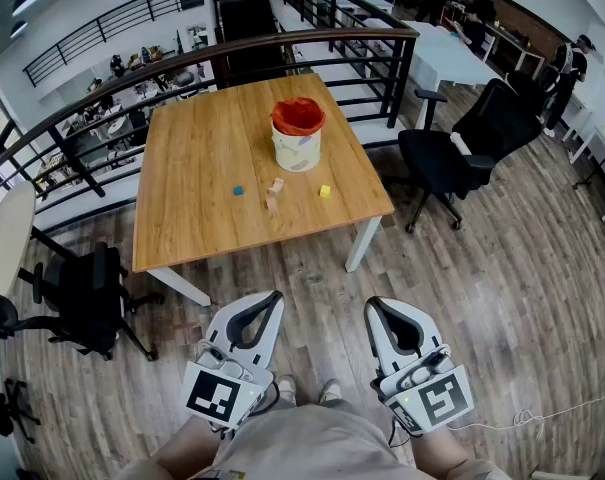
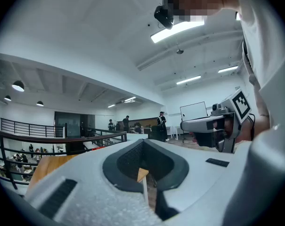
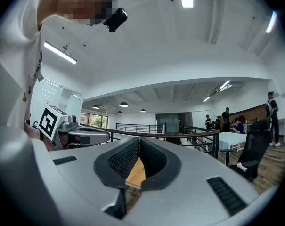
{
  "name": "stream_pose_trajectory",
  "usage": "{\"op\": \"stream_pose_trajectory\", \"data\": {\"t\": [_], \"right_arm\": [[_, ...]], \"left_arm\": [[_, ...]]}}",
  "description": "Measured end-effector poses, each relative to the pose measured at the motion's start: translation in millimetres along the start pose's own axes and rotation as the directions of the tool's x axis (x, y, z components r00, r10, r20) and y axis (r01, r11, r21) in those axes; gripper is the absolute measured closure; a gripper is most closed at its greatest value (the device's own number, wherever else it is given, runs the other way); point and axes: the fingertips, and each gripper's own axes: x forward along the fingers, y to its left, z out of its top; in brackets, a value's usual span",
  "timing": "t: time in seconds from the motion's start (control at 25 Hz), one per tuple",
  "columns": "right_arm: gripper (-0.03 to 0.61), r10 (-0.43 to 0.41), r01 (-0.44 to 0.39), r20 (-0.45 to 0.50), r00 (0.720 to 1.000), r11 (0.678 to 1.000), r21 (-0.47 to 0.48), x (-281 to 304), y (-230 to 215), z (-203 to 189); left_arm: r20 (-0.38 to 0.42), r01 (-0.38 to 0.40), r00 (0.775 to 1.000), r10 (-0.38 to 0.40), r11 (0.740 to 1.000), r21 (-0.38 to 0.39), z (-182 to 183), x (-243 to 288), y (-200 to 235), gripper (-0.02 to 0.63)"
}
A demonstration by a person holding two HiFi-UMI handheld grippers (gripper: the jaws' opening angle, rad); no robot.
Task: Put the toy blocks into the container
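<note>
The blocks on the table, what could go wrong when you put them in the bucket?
1. The yellow block lies near the front edge of the table; a bump might knock it off.
2. The blue block looks tiny and may slip from the jaws.
3. The left gripper and right gripper are both shut; unopened, they would only push blocks, perhaps toppling the tall tan block.

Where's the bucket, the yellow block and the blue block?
bucket (image 1: 296,152), head view, on its pale side wall.
yellow block (image 1: 325,191), head view, in the middle of the block.
blue block (image 1: 238,190), head view, in the middle of the block.
</note>
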Motion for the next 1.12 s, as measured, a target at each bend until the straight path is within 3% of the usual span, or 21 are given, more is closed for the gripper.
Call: {"op": "stream_pose_trajectory", "data": {"t": [0.56,0.72,0.96,1.12], "right_arm": [[0.555,0.006,-0.007,0.000,1.000,1.000,0.026,2.8,1.3,0.5],[0.555,0.018,-0.018,-0.009,1.000,1.000,0.023,1.2,3.7,-0.6],[0.555,0.036,-0.036,-0.014,0.999,0.999,0.019,-4.4,-2.3,-4.2],[0.555,0.041,-0.041,-0.007,0.999,0.999,0.020,-11.8,-9.9,-5.5]], "left_arm": [[-0.019,0.003,1.000,-0.003,1.000,-0.013,-4.1,-3.4,2.9,0.600],[0.007,0.004,1.000,-0.004,1.000,0.004,-5.0,-3.8,4.2,0.600],[-0.031,-0.005,0.999,0.004,1.000,-0.020,-9.7,1.4,-6.0,0.600],[-0.022,-0.015,1.000,0.015,1.000,0.012,-12.2,5.3,-13.2,0.600]]}}
